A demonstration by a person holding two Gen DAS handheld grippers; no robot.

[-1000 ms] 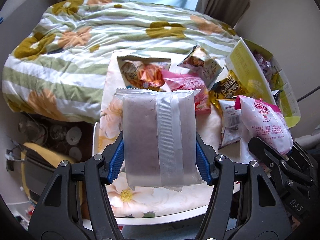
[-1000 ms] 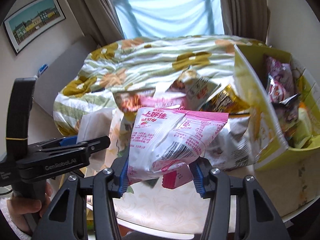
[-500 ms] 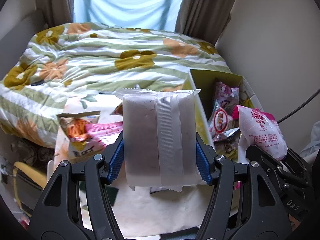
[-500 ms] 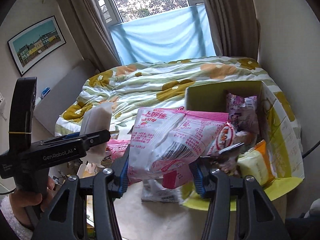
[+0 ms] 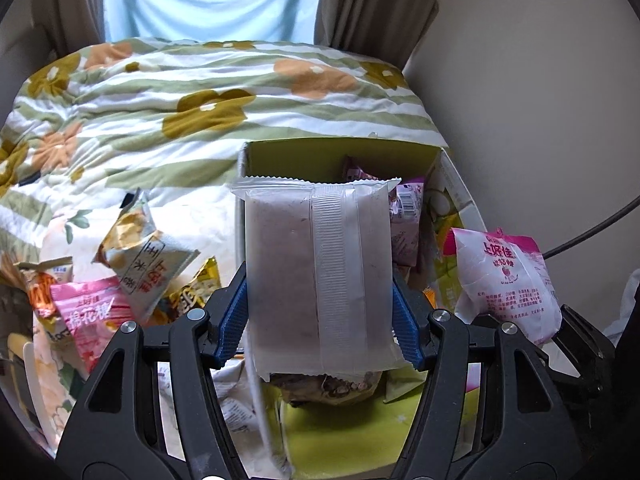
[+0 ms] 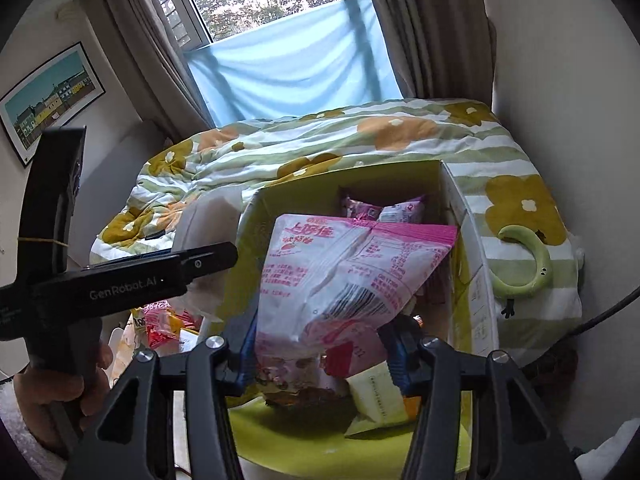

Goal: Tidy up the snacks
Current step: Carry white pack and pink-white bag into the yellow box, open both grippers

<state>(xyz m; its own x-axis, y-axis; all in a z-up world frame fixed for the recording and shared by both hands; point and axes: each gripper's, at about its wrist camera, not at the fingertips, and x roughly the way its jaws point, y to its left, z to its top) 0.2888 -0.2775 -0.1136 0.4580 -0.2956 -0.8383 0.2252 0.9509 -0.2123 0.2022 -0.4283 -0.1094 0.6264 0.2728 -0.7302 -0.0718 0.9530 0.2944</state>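
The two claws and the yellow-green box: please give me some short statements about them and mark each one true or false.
1. The left claw holds a translucent white packet. True.
2. The right claw is empty. False: it is shut on a pink and white snack bag.
3. The yellow-green box already has snacks inside. True: purple packets lie at its far wall.
4. No snacks remain outside the box. False: several packets, among them a pink one, lie to the left of it in the left wrist view.
5. The box lid is closed. False: the box is open on top.
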